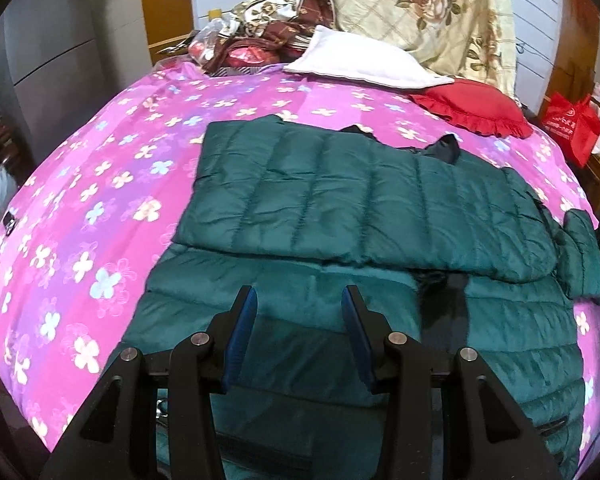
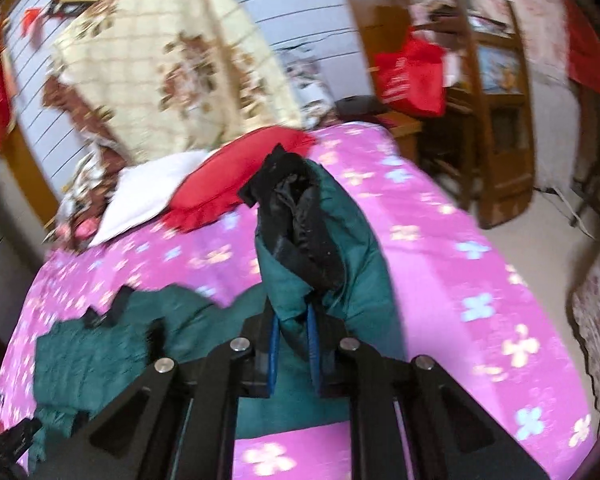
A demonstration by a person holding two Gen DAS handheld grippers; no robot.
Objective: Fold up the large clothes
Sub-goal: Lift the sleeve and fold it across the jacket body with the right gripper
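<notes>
A dark green quilted puffer jacket [image 1: 340, 200] lies on the pink flowered bedspread [image 1: 100, 200], one side folded across its body. My left gripper [image 1: 300, 300] is open and empty, hovering just above the jacket's near part. My right gripper [image 2: 293, 312] is shut on a sleeve of the jacket [image 2: 320, 240] and holds it lifted above the bed; the sleeve's black cuff lining [image 2: 296, 196] sticks up past the fingers. The rest of the jacket [image 2: 100, 344] lies to the left in the right wrist view, which is motion-blurred.
A white pillow [image 1: 352, 60] and a red frilled cushion [image 1: 476, 108] lie at the head of the bed, under a cream floral quilt [image 1: 420, 0]. A red bag [image 1: 572, 124] and wooden furniture [image 2: 496, 120] stand at the right of the bed. Clutter [image 1: 244, 48] sits at back left.
</notes>
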